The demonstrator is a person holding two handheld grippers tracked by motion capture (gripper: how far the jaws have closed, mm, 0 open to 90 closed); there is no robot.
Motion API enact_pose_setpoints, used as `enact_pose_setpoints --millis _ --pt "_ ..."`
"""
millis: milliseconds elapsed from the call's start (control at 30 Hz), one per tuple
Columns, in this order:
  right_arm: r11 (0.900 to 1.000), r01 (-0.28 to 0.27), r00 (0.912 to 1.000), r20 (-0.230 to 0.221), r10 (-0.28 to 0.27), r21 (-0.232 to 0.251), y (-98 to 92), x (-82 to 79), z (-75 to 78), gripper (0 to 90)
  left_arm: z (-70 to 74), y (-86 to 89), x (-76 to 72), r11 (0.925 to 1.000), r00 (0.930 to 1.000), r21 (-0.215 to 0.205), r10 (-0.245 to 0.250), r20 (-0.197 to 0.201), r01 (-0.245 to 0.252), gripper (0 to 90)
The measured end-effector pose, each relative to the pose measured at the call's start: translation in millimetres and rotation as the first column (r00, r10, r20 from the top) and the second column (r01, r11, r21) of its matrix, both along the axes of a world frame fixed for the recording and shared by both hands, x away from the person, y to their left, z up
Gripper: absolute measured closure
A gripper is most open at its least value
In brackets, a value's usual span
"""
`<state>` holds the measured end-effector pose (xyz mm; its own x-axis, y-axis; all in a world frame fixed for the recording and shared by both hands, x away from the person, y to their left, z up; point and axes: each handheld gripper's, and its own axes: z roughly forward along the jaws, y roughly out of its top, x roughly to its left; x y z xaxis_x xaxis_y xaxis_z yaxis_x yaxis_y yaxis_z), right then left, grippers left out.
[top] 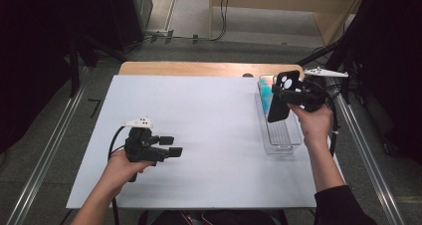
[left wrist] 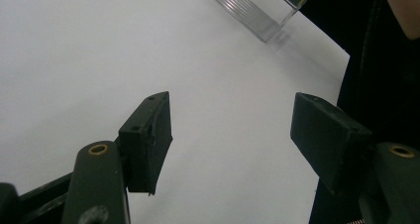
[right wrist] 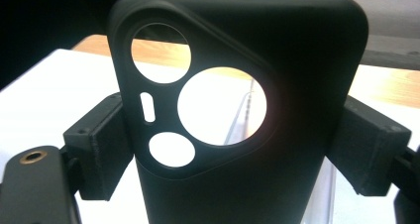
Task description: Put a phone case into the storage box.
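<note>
While the right gripper (top: 291,93) pinches a black phone case (right wrist: 237,110) above the clear tray (top: 281,135) at right, the left gripper (top: 169,146) stands spread over the white table (top: 209,135) at lower left.

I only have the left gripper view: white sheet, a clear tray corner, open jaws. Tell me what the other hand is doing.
Observer: The right gripper is shut on a black phone case, clamped by its two side edges.
Operator: Say where it is relative to the tray.
Observer: In the high view the case hangs over the clear tray at the right side of the white sheet.
Operator: Report what is in the tray.
Observer: A phone with a colourful screen stands at its far end.
</note>
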<state>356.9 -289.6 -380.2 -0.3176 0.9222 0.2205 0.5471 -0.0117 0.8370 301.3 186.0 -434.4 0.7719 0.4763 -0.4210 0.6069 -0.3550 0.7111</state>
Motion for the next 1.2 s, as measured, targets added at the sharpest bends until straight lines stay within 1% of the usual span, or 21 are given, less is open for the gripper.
enact_pose_setpoints --millis 133,200,300,467,600,667,767,867,933,1067,1200 --pt "0.999 0.046 0.9988 -0.017 -0.046 -0.028 0.0 8.5 -7.5 12.1 0.2 0.4 0.0 1.0 1.0 0.0 0.001 0.0 -0.001 33.0" --pt "0.998 0.057 0.998 -0.024 -0.058 -0.032 0.2 12.5 -11.7 12.0 0.3 0.6 0.1 1.0 1.0 -0.001 0.002 0.001 -0.002 33.0" --pt "0.996 0.083 0.996 -0.033 -0.084 -0.024 -0.4 17.9 -17.7 12.1 0.3 0.4 0.2 1.0 1.0 -0.001 0.001 0.002 -0.001 33.0" --pt "0.992 0.121 0.9916 -0.041 -0.123 -0.04 -0.1 27.0 -27.6 12.1 0.3 0.0 0.0 1.0 1.0 0.0 -0.001 0.003 0.001 32.9" --pt "0.988 0.142 0.9882 -0.049 -0.145 -0.059 1.6 34.4 -35.4 12.1 0.2 0.2 0.2 1.0 1.0 -0.002 0.0 0.003 0.0 33.0" --pt "0.987 0.147 0.9868 -0.06 -0.151 -0.058 2.5 37.9 -39.2 12.1 0.3 0.3 0.3 1.0 1.0 -0.001 0.0 0.004 0.0 33.0" --pt "0.986 0.156 0.985 -0.064 -0.16 -0.065 4.7 43.2 -44.4 12.2 0.3 0.4 0.3 1.0 1.0 -0.002 0.0 0.004 0.0 32.9" --pt "0.982 0.163 0.9826 -0.076 -0.17 -0.091 8.4 48.8 -49.5 12.3 0.2 0.5 0.4 1.0 1.0 -0.002 0.0 0.004 0.0 33.0" --pt "0.981 0.17 0.9816 -0.073 -0.177 -0.09 9.5 52.4 -52.4 12.4 0.1 0.5 0.4 1.0 1.0 -0.002 0.0 0.003 0.0 33.0" --pt "0.976 0.188 0.9785 -0.065 -0.196 -0.113 12.2 61.2 -57.3 12.5 -0.4 0.7 0.6 1.0 1.0 -0.002 -0.001 0.003 0.001 33.0" --pt "0.973 0.202 0.9745 -0.076 -0.211 -0.114 12.5 70.3 -63.9 12.6 -0.6 1.1 1.3 1.0 1.0 -0.005 -0.004 0.0 0.004 32.9"
